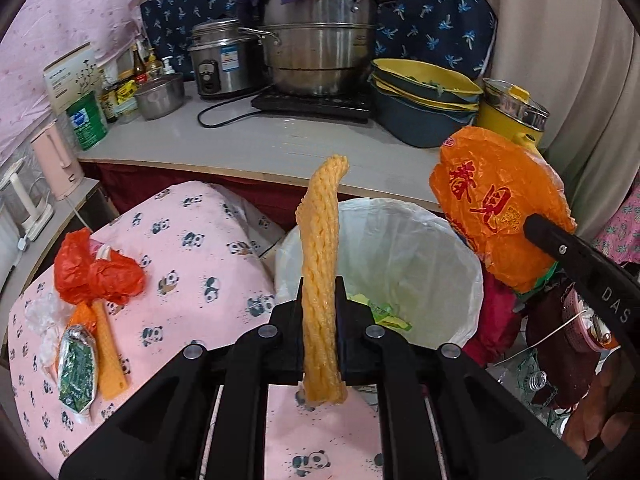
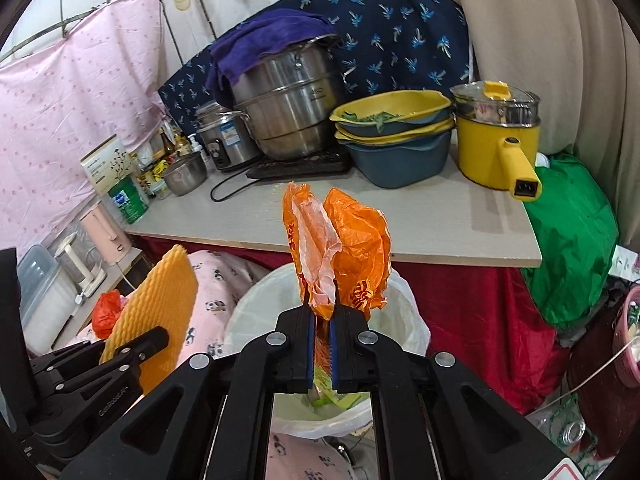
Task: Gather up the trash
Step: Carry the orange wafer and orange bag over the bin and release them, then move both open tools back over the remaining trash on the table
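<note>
Left gripper [image 1: 320, 300] clenched on yellow foam net [image 1: 320, 264], upright, at the trash bin [image 1: 460, 248] rim's 9 o'clock edge. Right gripper [image 2: 322, 312] clamps orange plastic bag [image 2: 352, 240] over the bin's open mouth. Counter edge [image 2: 400, 256] at 12. Leftover wrappers [image 1: 92, 300] on panda cloth [image 1: 192, 248], 9 o'clock.

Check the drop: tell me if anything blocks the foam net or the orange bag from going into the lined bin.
Nothing visible does. The left gripper is shut on the foam net, the right gripper on the orange bag. Both hang at the open mouth of the lined bin, which holds only some scraps low down.
</note>
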`<state>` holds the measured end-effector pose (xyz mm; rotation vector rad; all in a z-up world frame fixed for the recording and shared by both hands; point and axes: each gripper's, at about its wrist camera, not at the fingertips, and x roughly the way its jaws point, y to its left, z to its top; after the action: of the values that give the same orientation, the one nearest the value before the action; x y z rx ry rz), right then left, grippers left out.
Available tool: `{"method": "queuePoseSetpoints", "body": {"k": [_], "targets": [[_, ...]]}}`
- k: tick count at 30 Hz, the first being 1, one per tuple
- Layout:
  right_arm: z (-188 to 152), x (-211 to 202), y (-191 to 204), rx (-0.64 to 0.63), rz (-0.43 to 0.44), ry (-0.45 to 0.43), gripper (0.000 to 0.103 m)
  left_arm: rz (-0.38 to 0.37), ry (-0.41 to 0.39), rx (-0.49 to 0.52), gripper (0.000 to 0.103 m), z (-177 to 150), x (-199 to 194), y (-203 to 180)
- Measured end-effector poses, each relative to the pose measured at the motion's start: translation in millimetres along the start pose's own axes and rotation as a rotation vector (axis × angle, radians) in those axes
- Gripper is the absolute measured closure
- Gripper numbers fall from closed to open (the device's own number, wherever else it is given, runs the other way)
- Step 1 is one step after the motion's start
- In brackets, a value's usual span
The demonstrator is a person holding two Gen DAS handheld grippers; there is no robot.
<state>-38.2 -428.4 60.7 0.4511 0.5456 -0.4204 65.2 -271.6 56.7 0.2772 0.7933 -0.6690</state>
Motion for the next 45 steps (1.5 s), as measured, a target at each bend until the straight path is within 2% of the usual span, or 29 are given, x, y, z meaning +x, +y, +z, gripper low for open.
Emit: {"method": "queuePoseSetpoints", "body": {"k": [9,10,11,12,13,17,22,24,32,38,41,45], "targets": [[-8.8,24.6,-17.3,0.025,-0.007,0.047,0.097,-0.065,0.055,0.046,0.091,4.9,40.4,-28.2],[-9.3,27.8,-17.6,0.025,-0.007,0.051,0.097,-0.070,0.061,0.046,0.084,4.9,44.4,-28.5],[-9.7,30.6,-18.4,0.026,-0.006,0.055,0.097,-0.079,0.063,0.047,0.070,4.9,47.6,-28.3],[-10.1,33.4,-18.7,0.026,-0.005,0.059,0.097,-0.084,0.065,0.048,0.061,5.0,50.1,-27.7],[-10.4,36.4,-18.7,0.026,-0.003,0.063,0.097,-0.079,0.061,0.049,0.044,5.1,52.0,-27.1],[-10.9,46.2,-17.8,0.026,0.011,0.077,0.092,-0.061,0.038,0.047,0.030,3.5,53.4,-19.9],[-9.3,53.7,-10.7,0.020,0.021,0.077,0.089,-0.019,0.046,0.006,0.030,2.8,56.8,-1.9],[-7.6,53.4,-7.3,0.016,0.025,0.071,0.082,0.005,0.045,-0.015,0.030,1.8,55.9,6.9],[-2.8,41.1,13.3,-0.005,0.048,0.044,0.068,0.128,0.023,-0.102,0.029,-5.1,40.6,45.6],[-0.7,25.2,38.5,-0.032,0.083,0.024,0.065,0.195,-0.005,-0.168,0.029,-14.4,15.9,76.2],[-1.1,19.5,52.8,-0.053,0.100,0.018,0.062,0.228,-0.020,-0.205,0.024,-20.5,1.6,91.8],[-3.5,13.6,73.4,-0.073,0.127,0.021,0.062,0.272,-0.030,-0.247,0.023,-30.8,-16.0,116.5]]}}
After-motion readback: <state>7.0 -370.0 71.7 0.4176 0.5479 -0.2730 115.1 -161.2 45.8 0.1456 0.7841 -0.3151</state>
